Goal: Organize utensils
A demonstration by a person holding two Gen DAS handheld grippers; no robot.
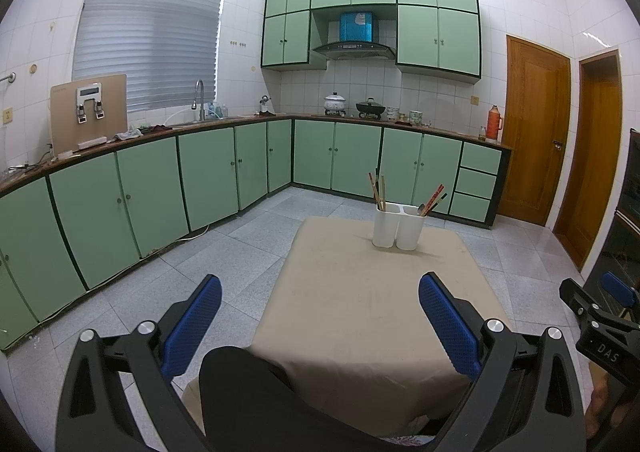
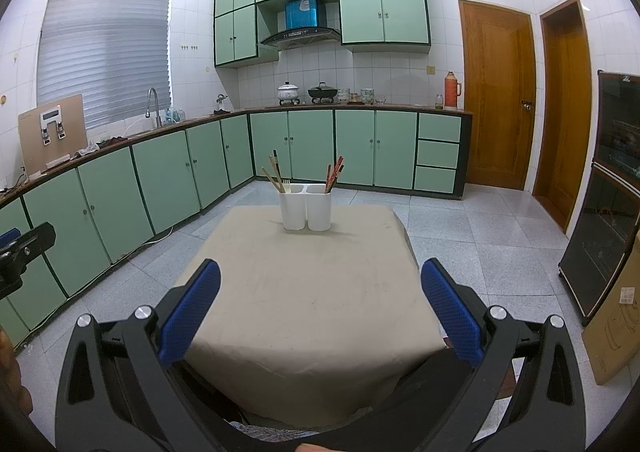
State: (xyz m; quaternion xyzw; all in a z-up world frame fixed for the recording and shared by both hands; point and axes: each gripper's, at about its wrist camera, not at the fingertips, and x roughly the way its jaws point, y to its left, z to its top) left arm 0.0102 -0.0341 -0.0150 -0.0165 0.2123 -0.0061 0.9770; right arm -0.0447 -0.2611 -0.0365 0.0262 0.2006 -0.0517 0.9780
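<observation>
1. A white plastic two-compartment utensil holder point(image 2: 306, 207) stands upright near the far edge of the beige cloth-covered table point(image 2: 304, 292).
2. Its left compartment holds wooden chopsticks point(image 2: 273, 175) and a small pale fork point(image 2: 286, 184); its right compartment holds red chopsticks point(image 2: 334, 173).
3. The left gripper point(image 1: 320, 322) hovers at the table's near edge, jaws spread, gripping nothing.
4. The right gripper point(image 2: 320, 306) does likewise, jaws spread and empty.

L gripper point(image 1: 320, 298) open, utensil holder point(image 1: 398, 227) w/ chopsticks point(image 1: 378, 188)
</observation>
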